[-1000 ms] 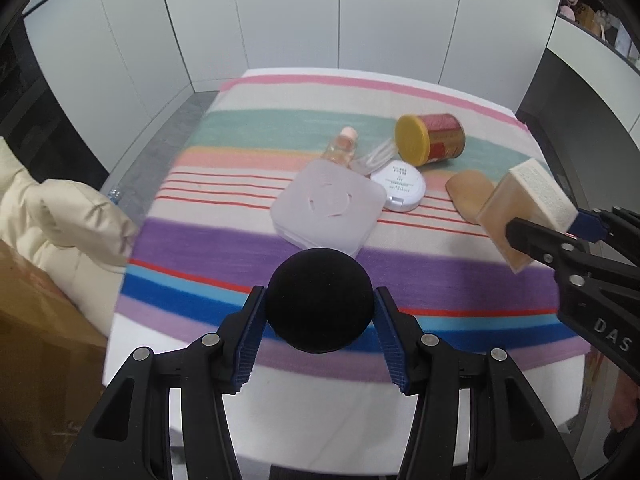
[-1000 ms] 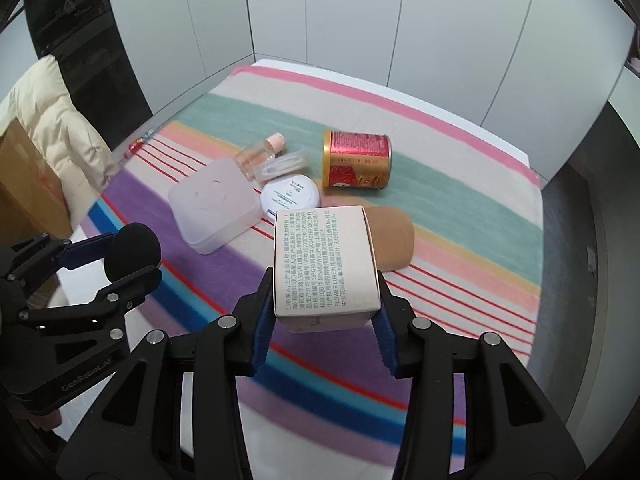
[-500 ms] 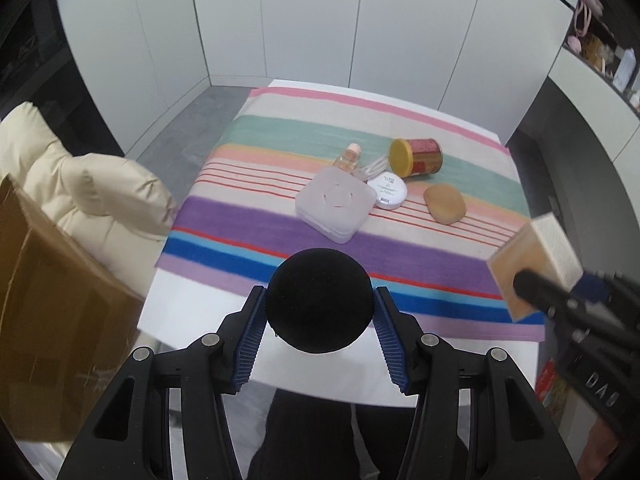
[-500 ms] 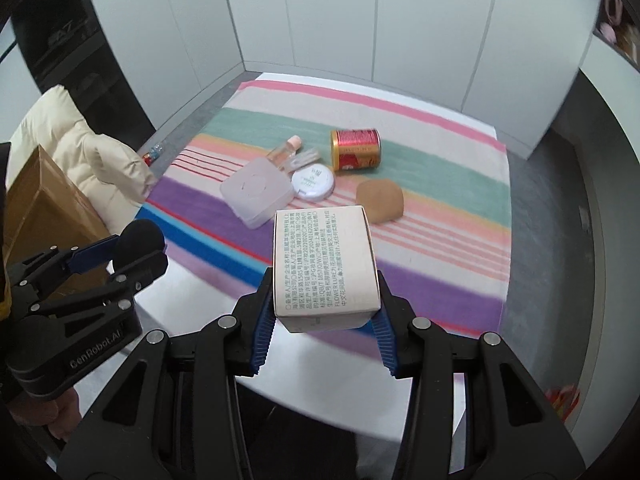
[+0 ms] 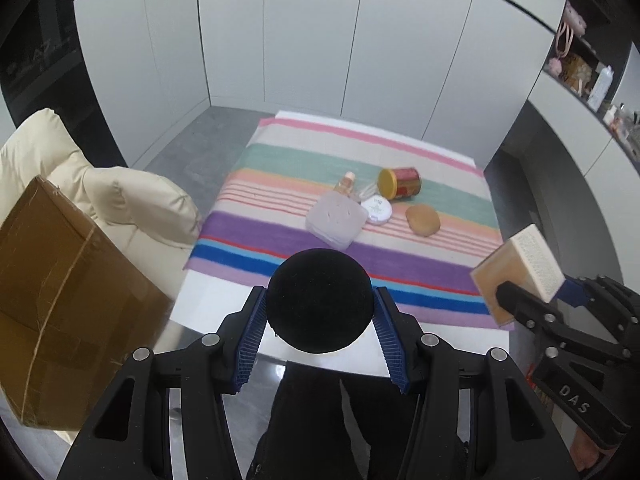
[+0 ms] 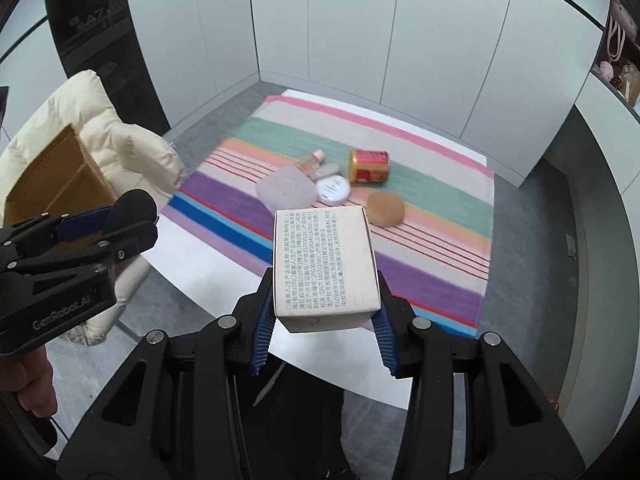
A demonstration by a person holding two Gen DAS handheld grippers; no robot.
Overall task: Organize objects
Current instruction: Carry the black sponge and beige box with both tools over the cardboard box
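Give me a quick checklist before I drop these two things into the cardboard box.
1. Left gripper grip on the black ball: ok, pads clamp both sides.
2. Right gripper grip on the carton: ok, though held only by its near end.
3. Cardboard box open: ok, its opening shows in the right wrist view.
4. Room inside the box: cannot tell, its floor is hidden.
5. Grippers over the box: not ok, both sit to its right.
6. Table items left, such as the can and brown sponge: not ok, five lie on the striped cloth.
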